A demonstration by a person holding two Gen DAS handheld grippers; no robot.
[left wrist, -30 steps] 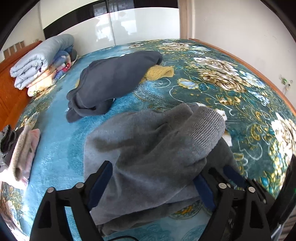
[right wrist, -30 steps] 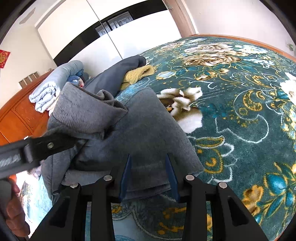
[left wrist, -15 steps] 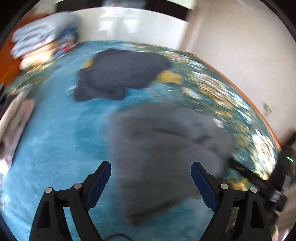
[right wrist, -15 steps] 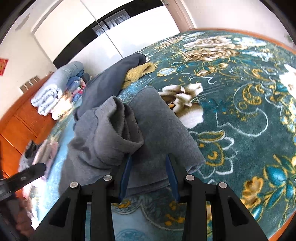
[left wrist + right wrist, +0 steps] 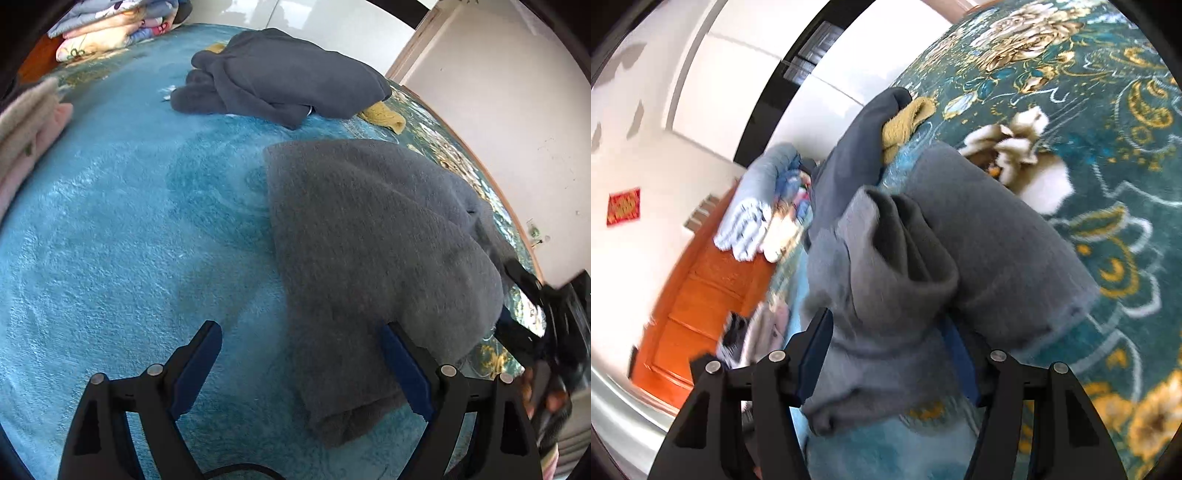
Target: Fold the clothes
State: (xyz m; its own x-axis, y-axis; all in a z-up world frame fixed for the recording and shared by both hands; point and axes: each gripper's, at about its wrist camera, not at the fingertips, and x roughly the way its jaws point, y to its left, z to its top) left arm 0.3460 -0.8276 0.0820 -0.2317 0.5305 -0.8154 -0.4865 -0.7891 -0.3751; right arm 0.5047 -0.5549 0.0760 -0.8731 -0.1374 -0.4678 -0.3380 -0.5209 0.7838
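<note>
A folded grey sweatshirt [image 5: 369,251] lies on the blue blanket [image 5: 129,240], right of centre in the left wrist view. My left gripper [image 5: 301,358] hangs over its near left edge, open wide, and its right finger [image 5: 402,365] overlaps the cloth. In the right wrist view the same grey sweatshirt [image 5: 897,280] bulges up in a thick fold between the fingers of my right gripper [image 5: 886,350], whose jaws stand apart around it. The right gripper [image 5: 535,302] shows blurred at the sweatshirt's far right edge, with a hand below it.
A dark grey garment [image 5: 288,77] lies crumpled further back over a yellow cloth [image 5: 384,114]. Folded quilts [image 5: 118,22] are stacked at the head of the bed. Pink and beige folded clothes [image 5: 26,125] lie at the left. An orange wooden headboard [image 5: 701,295] borders the bed.
The left gripper swung left and back from the sweatshirt, which now lies flatter. The right gripper's jaws have widened, and it has tilted and pushed into the bunched fold.
</note>
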